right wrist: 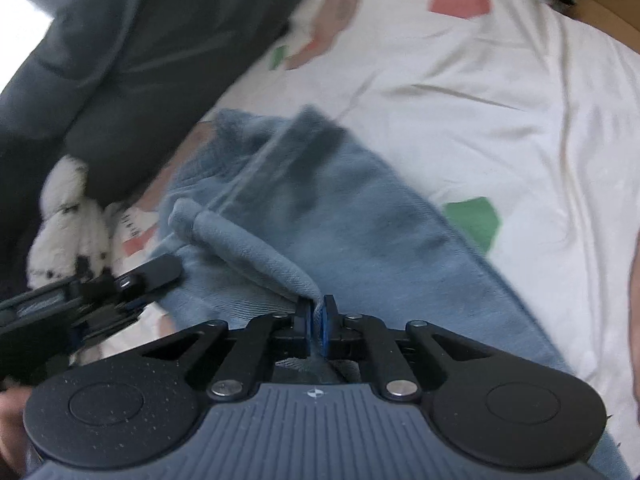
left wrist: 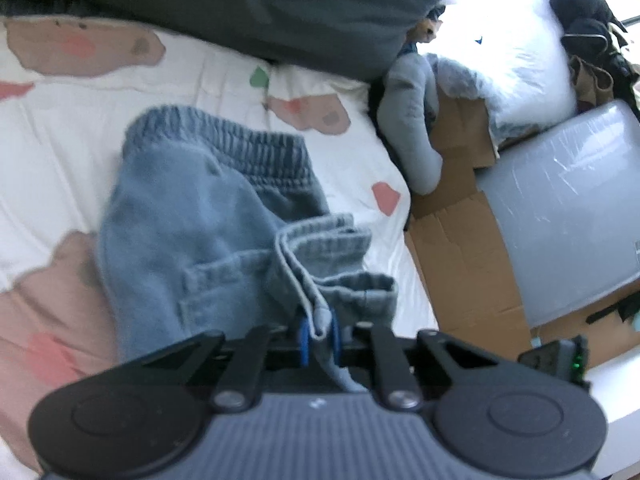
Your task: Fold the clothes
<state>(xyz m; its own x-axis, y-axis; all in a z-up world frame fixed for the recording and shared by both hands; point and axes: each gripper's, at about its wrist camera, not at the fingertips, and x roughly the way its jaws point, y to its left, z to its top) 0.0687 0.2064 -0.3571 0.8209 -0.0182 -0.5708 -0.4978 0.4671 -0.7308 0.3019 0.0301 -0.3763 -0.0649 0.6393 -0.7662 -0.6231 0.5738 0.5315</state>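
The denim trousers (left wrist: pixel 208 208) are spread on the bed (left wrist: pixel 48 152), a hem fold pinched in the left tongs (left wrist: pixel 320 334) and another fold clamped in the right tongs (right wrist: pixel 316 322).

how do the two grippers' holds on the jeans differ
The left gripper pinches a hemmed edge with white stitching; the right gripper pinches a plain raised fold. The left sits beside the bed's edge; the right over the jeans mid-bed. Both are shut on denim.

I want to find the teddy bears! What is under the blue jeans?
The blue jeans lie on a white bedsheet with pink bear shapes. Whatever print sits directly beneath the jeans is covered. Both grippers, left and right, pinch the denim.
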